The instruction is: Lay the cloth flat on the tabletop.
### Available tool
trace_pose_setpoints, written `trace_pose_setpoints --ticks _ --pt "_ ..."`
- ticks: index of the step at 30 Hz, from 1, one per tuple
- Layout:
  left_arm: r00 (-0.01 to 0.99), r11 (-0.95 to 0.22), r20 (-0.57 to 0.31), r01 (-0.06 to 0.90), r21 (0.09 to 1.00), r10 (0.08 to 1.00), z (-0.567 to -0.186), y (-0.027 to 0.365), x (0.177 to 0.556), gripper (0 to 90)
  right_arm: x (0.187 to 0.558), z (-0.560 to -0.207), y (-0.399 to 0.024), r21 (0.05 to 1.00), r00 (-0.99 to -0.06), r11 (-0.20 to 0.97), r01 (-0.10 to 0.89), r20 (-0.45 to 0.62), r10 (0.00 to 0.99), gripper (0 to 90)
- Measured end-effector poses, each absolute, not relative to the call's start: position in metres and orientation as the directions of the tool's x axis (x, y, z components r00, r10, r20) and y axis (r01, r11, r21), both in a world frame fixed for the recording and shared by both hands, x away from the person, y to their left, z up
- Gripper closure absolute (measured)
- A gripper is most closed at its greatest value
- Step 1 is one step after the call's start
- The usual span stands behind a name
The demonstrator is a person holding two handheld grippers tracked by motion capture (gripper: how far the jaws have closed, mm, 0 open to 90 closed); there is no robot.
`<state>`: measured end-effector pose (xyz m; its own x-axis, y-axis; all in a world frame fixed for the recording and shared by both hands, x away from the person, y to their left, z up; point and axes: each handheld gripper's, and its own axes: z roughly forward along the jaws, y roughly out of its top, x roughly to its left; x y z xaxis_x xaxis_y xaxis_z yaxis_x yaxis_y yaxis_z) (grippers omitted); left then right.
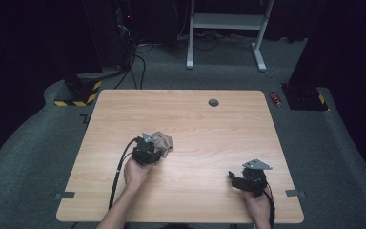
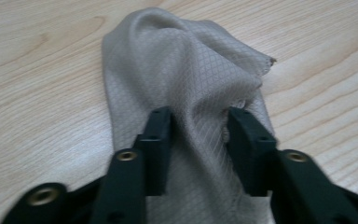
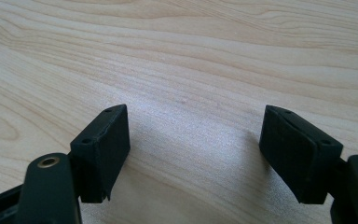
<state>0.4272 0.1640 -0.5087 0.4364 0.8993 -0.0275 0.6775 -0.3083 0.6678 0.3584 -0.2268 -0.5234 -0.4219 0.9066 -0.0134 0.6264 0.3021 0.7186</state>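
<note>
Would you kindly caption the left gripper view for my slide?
Left gripper pinching a bunched fold of beige cloth on the wooden table.

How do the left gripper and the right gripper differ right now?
The left gripper has its jaws drawn in on a bunched beige cloth; the right gripper has its jaws spread wide with bare table between them. In the high view, the left gripper sits at the cloth near the table's middle, while the right gripper sits apart near the front right edge. Both have black jaws and are hand-held.
</note>
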Motion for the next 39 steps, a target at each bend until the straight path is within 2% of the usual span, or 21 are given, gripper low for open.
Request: trace_pose_setpoints --ticks 1,2,4,7,18,26,32,39 --pt "0.436 -0.308 -0.028 0.677 0.668 0.899 -0.509 0.164 0.427 69.0 0.358 -0.523 -0.227 0.719 -0.422 0.302 0.626 -0.013 0.907 24.0" --pt "0.437 -0.301 -0.038 0.678 0.670 0.899 -0.508 0.165 0.428 69.0 0.358 -0.523 -0.227 0.719 -0.422 0.302 0.626 -0.014 0.906 24.1" --pt "0.448 -0.300 -0.052 0.676 0.674 0.893 -0.507 0.166 0.426 80.0 0.358 -0.523 -0.227 0.718 -0.422 0.302 0.626 -0.013 0.906 24.0" --pt "0.471 -0.306 -0.063 0.664 0.682 0.880 -0.505 0.162 0.424 84.0 0.358 -0.523 -0.227 0.719 -0.422 0.302 0.626 -0.013 0.907 24.0" --pt "0.568 -0.347 -0.084 0.606 0.716 0.819 -0.495 0.134 0.417 85.1 0.358 -0.523 -0.227 0.719 -0.422 0.302 0.627 -0.013 0.907 24.1" --pt "0.647 -0.334 -0.160 0.571 0.750 0.745 -0.483 0.100 0.412 85.1 0.359 -0.524 -0.227 0.719 -0.424 0.305 0.625 -0.016 0.906 24.0" --pt "0.698 -0.358 -0.170 0.541 0.761 0.695 -0.480 0.081 0.407 85.1 0.358 -0.524 -0.227 0.719 -0.424 0.306 0.625 -0.016 0.905 24.0" --pt "0.714 -0.372 -0.174 0.538 0.756 0.678 -0.482 0.069 0.410 82.1 0.359 -0.524 -0.227 0.720 -0.426 0.307 0.623 -0.018 0.905 24.3"
